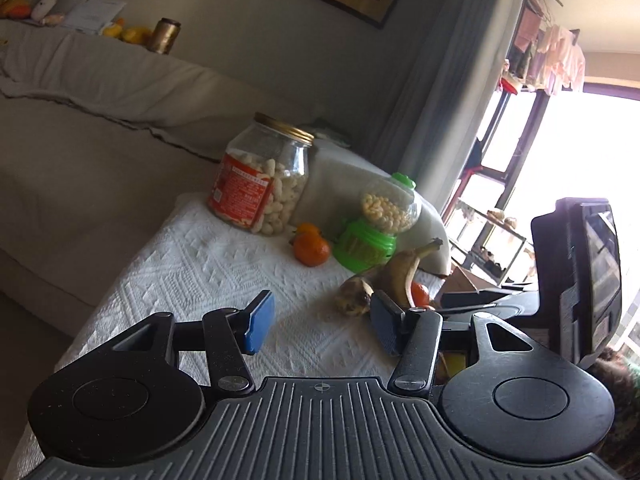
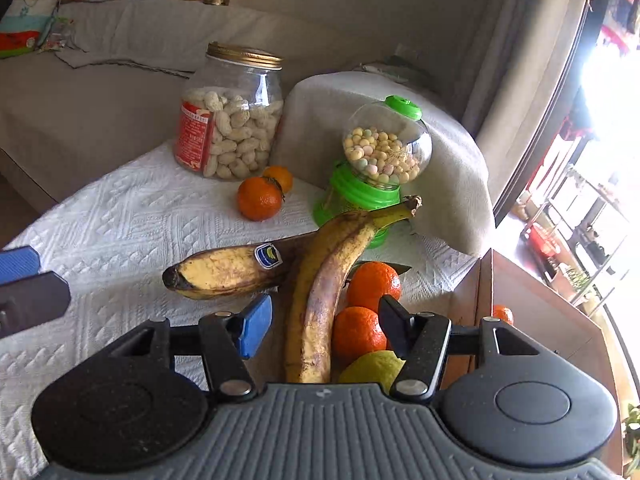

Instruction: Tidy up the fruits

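Two spotted, browning bananas (image 2: 320, 292) lie on the white textured cloth (image 2: 120, 220), one flat with a blue sticker and one long. My right gripper (image 2: 324, 332) is open over the long banana, which passes between the fingers without either pad touching it. Two tangerines (image 2: 356, 336) and a yellow-green lemon (image 2: 372, 368) sit just right of that banana. Another pair of tangerines (image 2: 260, 200) rests further back. My left gripper (image 1: 323, 326) is open and empty, short of the bananas (image 1: 384, 280); its blue pad (image 2: 18, 262) shows at the left edge of the right wrist view.
A peanut jar (image 2: 232, 120) with a gold lid and a green candy dispenser (image 2: 376, 168) stand behind the fruit, by a cloth-covered block (image 2: 440, 152). A wooden box (image 2: 532, 300) with a tangerine (image 2: 502, 314) adjoins the table's right edge. A sofa (image 1: 80, 120) lies behind. A black device (image 1: 580, 272) rises at the right.
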Demonstrator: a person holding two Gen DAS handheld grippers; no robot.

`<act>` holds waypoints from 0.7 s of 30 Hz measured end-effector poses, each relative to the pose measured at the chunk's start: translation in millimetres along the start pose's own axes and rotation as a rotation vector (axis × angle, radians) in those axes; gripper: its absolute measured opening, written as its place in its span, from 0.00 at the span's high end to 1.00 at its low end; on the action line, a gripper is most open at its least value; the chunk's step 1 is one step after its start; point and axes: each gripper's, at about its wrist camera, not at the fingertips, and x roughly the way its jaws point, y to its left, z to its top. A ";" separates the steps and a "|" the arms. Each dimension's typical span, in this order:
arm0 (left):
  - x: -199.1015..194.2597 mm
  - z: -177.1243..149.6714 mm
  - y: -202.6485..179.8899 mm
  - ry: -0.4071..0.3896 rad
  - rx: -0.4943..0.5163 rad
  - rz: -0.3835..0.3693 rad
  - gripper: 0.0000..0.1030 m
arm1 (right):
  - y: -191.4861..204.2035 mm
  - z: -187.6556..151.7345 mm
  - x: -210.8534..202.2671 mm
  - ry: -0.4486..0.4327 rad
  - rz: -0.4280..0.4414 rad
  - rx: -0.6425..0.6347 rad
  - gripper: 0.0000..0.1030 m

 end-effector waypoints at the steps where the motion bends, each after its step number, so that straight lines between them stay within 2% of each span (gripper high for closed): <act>1: -2.1 0.5 0.5 -0.013 -0.006 -0.011 0.44 | 5.5 -2.9 4.3 0.005 -0.014 -0.014 0.43; 3: -3.7 -0.5 0.1 -0.025 -0.001 -0.009 0.44 | 13.5 -7.8 10.6 0.007 -0.046 -0.047 0.43; 8: 4.1 -3.9 -0.5 0.012 0.011 0.009 0.44 | 28.9 -15.6 23.7 -0.023 -0.153 -0.171 0.39; 11: 4.2 -4.5 2.5 0.014 0.001 0.008 0.44 | 32.3 -21.6 25.0 -0.042 -0.164 -0.218 0.41; 14: 4.9 -5.1 5.2 0.023 -0.012 0.015 0.44 | 31.0 -23.9 17.5 -0.050 -0.123 -0.229 0.48; 15: 5.6 -5.3 5.6 0.028 -0.014 0.016 0.44 | 30.7 -24.2 12.3 -0.057 -0.077 -0.226 0.63; 21: 6.9 -5.8 6.2 0.041 -0.020 0.029 0.44 | 9.5 -28.5 -19.2 0.000 0.099 -0.074 0.65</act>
